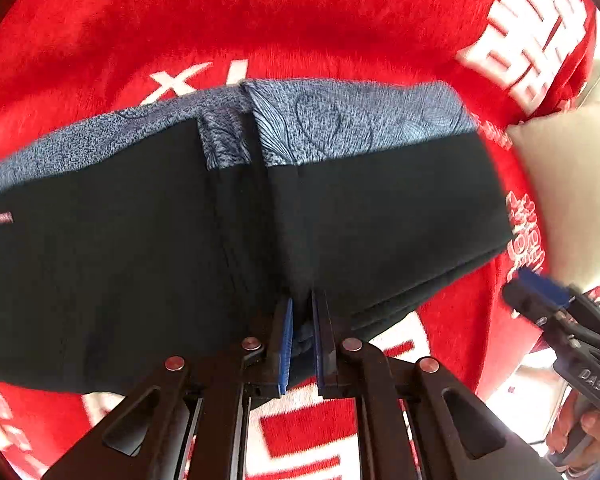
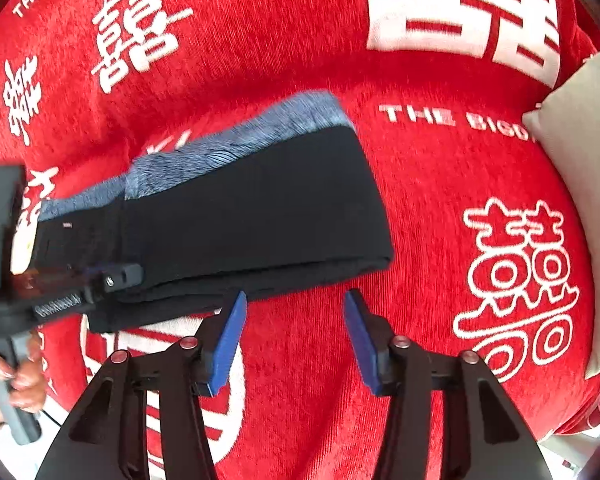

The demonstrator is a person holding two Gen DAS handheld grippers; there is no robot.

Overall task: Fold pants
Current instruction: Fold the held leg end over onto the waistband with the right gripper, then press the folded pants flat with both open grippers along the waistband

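The pants (image 1: 148, 248) lie folded into a flat black band on a red blanket (image 1: 260, 20) printed with white characters; a blue-grey patterned lining shows along the far edge. The left gripper (image 1: 301, 344) points steeply down at the near edge of the pants, its 2 blue pads (image 1: 285, 344) pinched together on a ridge of black fabric that rises between them. The right gripper (image 2: 296, 336) hangs over bare blanket just beside the near edge of the pants, its jaws about half apart with nothing between them (the nearer pad (image 2: 230, 344) sits close to the fabric, apart from it). A cream pillow (image 2: 580, 128) lies at the right edge of the blanket. A hand (image 2: 20, 376) grips the left gripper's handle.
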